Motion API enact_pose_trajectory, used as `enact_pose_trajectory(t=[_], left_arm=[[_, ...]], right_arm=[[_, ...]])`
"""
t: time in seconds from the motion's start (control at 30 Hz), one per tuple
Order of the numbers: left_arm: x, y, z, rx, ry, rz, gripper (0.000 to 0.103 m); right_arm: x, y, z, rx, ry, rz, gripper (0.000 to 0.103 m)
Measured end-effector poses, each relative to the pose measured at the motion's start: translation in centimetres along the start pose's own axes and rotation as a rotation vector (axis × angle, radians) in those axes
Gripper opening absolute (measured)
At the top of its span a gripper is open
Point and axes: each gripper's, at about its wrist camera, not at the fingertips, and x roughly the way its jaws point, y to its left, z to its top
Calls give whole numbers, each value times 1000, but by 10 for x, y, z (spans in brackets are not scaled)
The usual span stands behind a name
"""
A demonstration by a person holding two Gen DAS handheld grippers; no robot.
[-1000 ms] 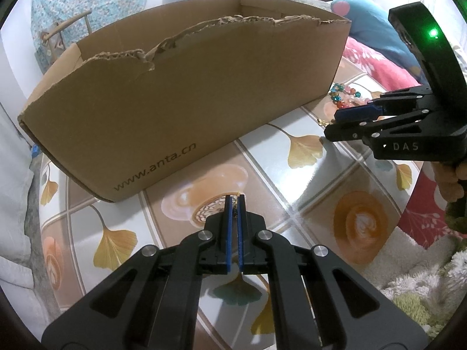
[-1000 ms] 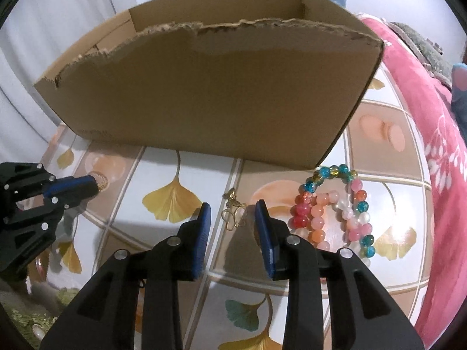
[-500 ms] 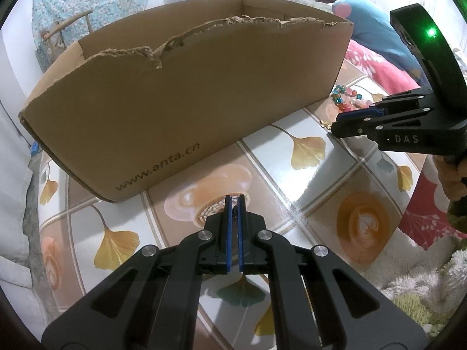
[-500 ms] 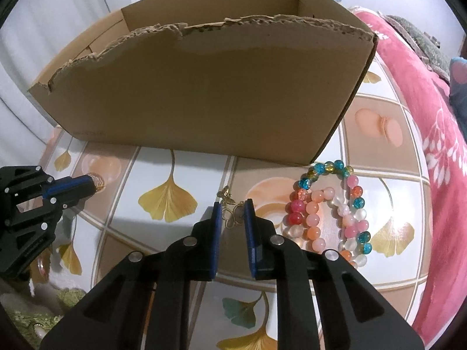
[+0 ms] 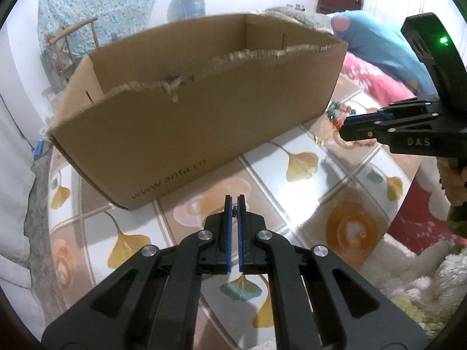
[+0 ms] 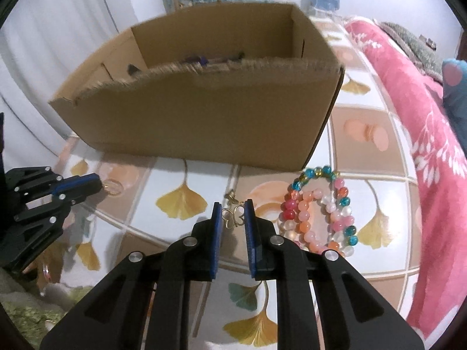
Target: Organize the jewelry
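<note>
While the left gripper (image 5: 233, 204) pinches a small ring (image 6: 112, 188) between nearly closed fingers, the right gripper (image 6: 232, 217) has its fingers pressed on a gold charm (image 6: 233, 217). Beaded bracelets (image 6: 319, 213) lie on the surface (image 6: 376, 186) just right of the charm, near the box's (image 6: 198, 122) right corner.

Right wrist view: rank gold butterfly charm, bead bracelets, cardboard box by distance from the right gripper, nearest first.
1. gold butterfly charm: between the fingers of the right gripper.
2. bead bracelets: on the table just right of the fingertips.
3. cardboard box: farthest, straight ahead across the patterned table.
</note>
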Motion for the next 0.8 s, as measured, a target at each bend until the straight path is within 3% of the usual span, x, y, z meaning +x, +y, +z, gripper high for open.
enact_pose_trajectory(t=[0.2,0.53,0.67,0.8], left_arm=[[-30,-2,14,-2,-79,0,2],[-82,5,77,66,-293,2,2],[-65,20,104,78,-263,20,3],[-29,43,127,56,-121,16,3]], right_arm=[[-38,5,13,-20,-90,80,15],[-78,19,82,-102,-256,221,15],[-55,14,128,-99,-183,331,15],[-6,12,167,-60,-17,393,15]])
